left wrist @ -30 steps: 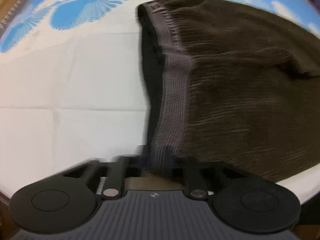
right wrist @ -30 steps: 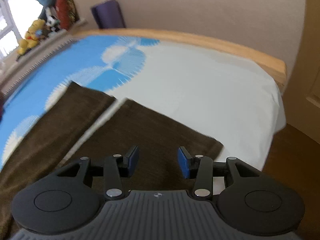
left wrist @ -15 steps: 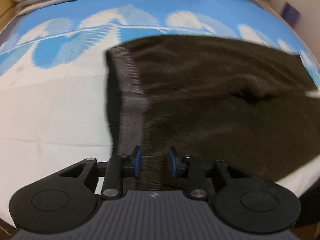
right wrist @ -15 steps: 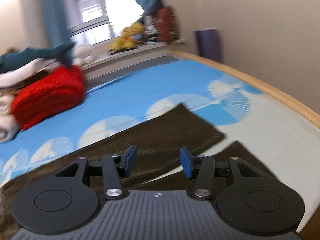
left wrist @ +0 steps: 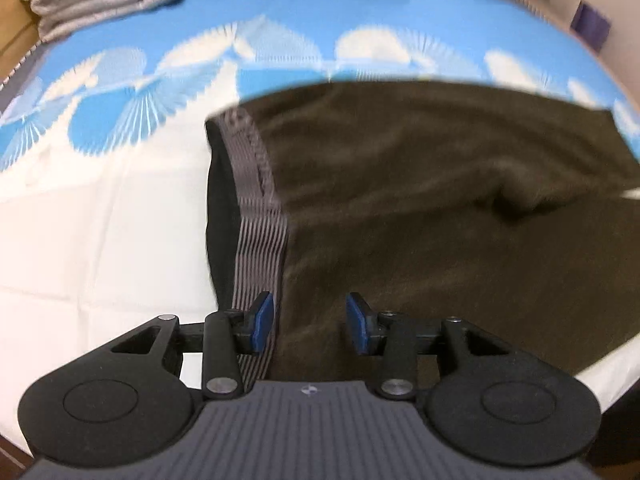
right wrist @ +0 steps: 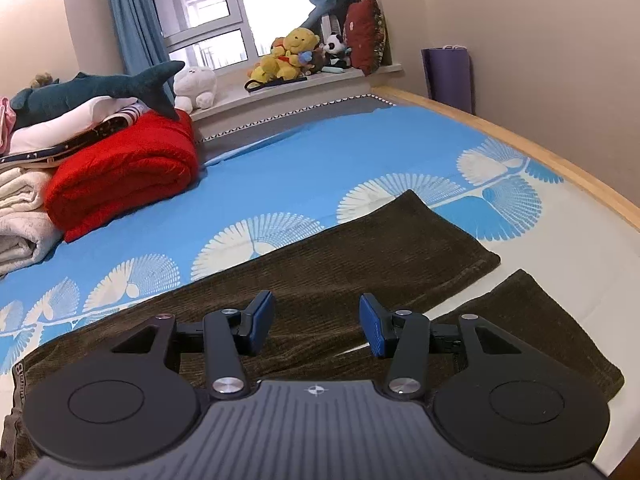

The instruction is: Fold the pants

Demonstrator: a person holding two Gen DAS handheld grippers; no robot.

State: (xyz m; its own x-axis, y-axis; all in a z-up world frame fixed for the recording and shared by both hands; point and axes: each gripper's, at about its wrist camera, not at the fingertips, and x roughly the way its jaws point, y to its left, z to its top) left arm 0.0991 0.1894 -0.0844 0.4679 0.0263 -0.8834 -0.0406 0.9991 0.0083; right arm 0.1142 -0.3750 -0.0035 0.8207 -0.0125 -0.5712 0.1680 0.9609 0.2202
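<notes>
Left gripper (left wrist: pixel 308 322), bottom centre of the left wrist view: blue pads parted, nothing between them, poised over the near end of the grey ribbed waistband (left wrist: pixel 260 248). Brown pants (left wrist: pixel 440 216): spread flat on the bed, filling the centre and right of that view; waistband runs up from the left pad toward the upper middle, its dark inner lining turned outward on its left side. White part of the bedsheet (left wrist: pixel 92 232): left of the waistband. Blue fan-patterned part of the sheet (left wrist: pixel 280 12): beyond the pants, across the top. Right gripper (right wrist: pixel 316 328), bottom centre of the right wrist view: pads likewise apart and empty, above the pants where the two legs split. Far leg (right wrist: pixel 400 248): extends to the right of centre, cuff lying on the white sheet; near leg (right wrist: pixel 532 332): lower right, a strip of sheet between them. Red folded blanket (right wrist: pixel 124 172): left middle. Plush shark (right wrist: pixel 96 90): atop the stacked linens, upper left. Stuffed toys (right wrist: pixel 292 56): on the windowsill, top centre.
</notes>
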